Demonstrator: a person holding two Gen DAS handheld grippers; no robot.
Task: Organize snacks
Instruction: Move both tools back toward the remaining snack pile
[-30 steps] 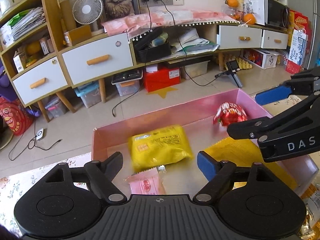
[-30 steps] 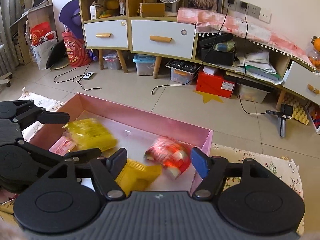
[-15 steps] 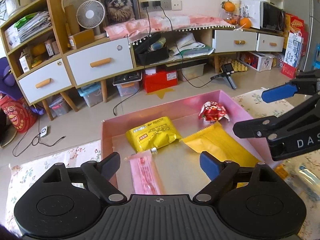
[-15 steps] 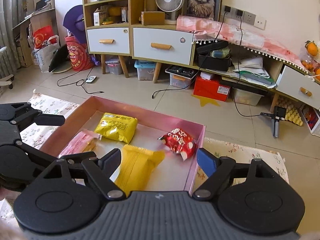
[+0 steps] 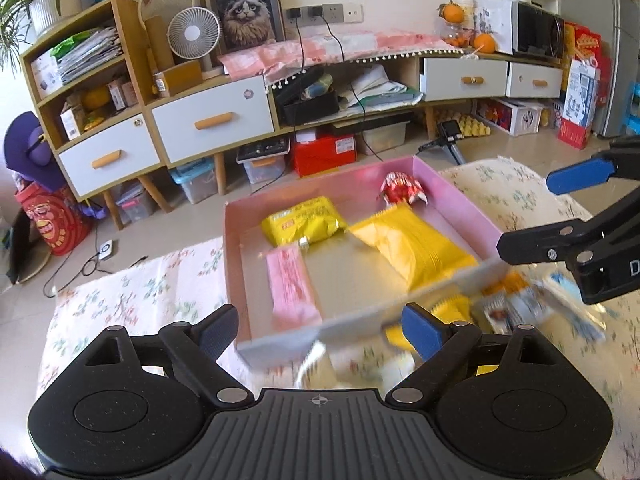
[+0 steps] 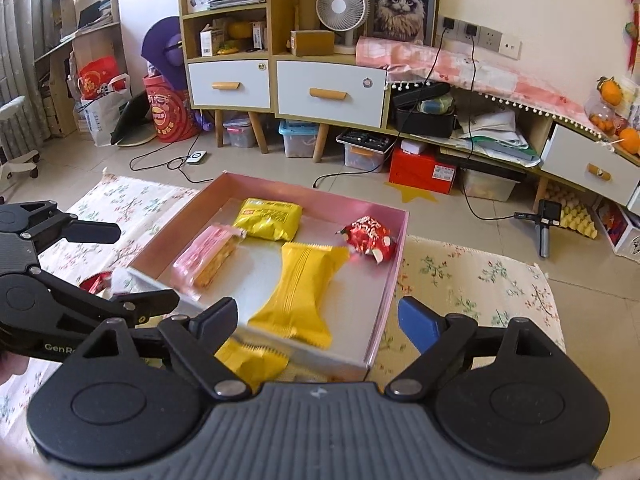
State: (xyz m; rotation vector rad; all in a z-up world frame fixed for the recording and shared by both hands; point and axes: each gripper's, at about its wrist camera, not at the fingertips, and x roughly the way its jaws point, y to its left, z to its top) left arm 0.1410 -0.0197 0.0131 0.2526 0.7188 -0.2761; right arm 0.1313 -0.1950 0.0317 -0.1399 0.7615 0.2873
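1. The left gripper (image 5: 318, 330) hangs tilted downward over the near edge of the pink box (image 5: 452, 188), with its black finger to one side of the box's near left corner and its blue-padded finger over the loose snacks in front of the box. Its jaws stand wide apart with nothing between them.
2. The right gripper (image 6: 316, 320) is tilted down at much the same slant over the box's near right corner. Its jaws have just been opening and now stand wide, with no snack clamped; the box's near wall and the yellow wafer pack (image 6: 298, 288) only show through the gap.
3. The two grippers are side by side and apart, each showing at the edge of the other's view.
4. The box sits on a floral cloth (image 6: 472, 280) and reaches that cloth's far edge. Inside, a pink bar (image 5: 290, 280) lies along the left wall, a yellow bag (image 5: 304, 222) is near the far left corner, a red packet (image 5: 400, 190) is by the far right corner, and the yellow wafer pack lies along the right side.
5. The middle of the box floor is bare between the pink bar and the wafer pack.
6. Outside the near wall lie blurred loose snacks (image 5: 516, 300), among them a yellow one; bare cloth stretches to the left and right of the box.
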